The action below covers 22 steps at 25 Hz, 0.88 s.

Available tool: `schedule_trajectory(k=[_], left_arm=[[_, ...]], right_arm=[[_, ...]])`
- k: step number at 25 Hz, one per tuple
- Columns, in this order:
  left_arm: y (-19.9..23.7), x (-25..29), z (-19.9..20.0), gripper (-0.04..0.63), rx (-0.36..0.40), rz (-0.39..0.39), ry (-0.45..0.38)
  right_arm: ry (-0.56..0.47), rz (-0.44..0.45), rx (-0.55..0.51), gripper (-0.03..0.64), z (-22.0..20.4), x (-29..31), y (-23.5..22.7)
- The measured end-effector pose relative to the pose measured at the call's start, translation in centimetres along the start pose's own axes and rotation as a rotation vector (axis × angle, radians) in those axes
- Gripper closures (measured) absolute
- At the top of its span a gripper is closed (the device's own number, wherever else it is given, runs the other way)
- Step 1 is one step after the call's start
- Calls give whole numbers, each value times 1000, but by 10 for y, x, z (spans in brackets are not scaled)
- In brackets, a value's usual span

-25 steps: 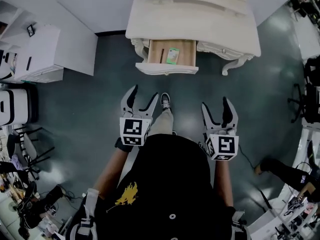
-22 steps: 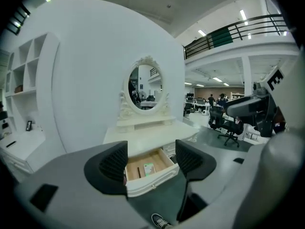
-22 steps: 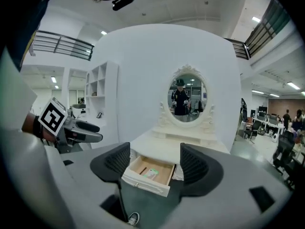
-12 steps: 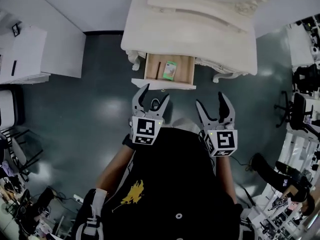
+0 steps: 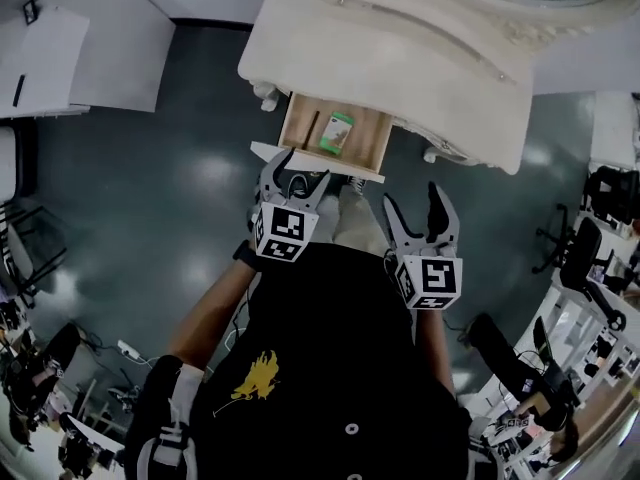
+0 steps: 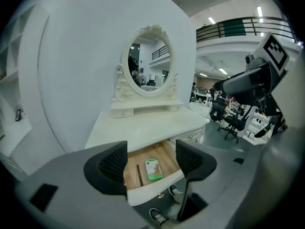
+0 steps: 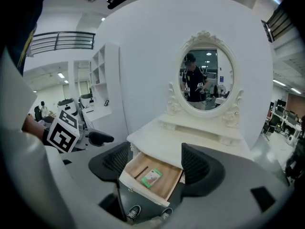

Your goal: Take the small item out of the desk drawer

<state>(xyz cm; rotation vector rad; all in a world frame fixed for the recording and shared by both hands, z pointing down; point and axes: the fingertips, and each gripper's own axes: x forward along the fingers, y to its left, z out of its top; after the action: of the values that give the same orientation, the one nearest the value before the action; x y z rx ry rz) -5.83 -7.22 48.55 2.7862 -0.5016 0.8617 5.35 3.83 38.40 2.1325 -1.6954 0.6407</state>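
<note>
A small green-and-white packet (image 5: 339,133) (image 6: 153,169) (image 7: 151,177) lies flat in the open wooden drawer (image 5: 300,128) of a white dressing table (image 5: 400,58). My left gripper (image 5: 296,173) (image 6: 151,159) is open and empty, its tips right at the drawer's white front (image 5: 312,162). To its right, my right gripper (image 5: 413,208) (image 7: 152,165) hangs a little short of the table's edge. Its jaws have just been opening wider, with nothing between them. Both gripper views look down into the drawer (image 6: 164,159) (image 7: 167,182) between their pads.
An oval mirror (image 6: 151,61) stands on the tabletop. A thin dark strip (image 6: 139,174) lies in the drawer left of the packet. The person's shoes (image 6: 159,217) are below the drawer front. White cabinets (image 5: 60,58) stand at the left, office chairs (image 5: 590,258) at the right.
Both grippers have moved forward to the dressing table, which now sits closer. The left gripper has reached the drawer front. The right jaws stand slightly wider.
</note>
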Motion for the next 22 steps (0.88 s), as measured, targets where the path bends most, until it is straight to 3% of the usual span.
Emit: schedule_trajectory(k=[5,13,19,22], left_arm=[[-14,53,3,261,16,32,74],[-18,128,-5,258,-28,119,160],[-13,175,-47,245,1,166,230],[-10,197,-80,232,22,155,316]], right_arm=[[50,104,-37,249,-6,37,-39],[85,248,-123,249,-5,99,-85],[124,351,-203,249,-16,122,-94],[151,394,-221,249,-25,134,-102]])
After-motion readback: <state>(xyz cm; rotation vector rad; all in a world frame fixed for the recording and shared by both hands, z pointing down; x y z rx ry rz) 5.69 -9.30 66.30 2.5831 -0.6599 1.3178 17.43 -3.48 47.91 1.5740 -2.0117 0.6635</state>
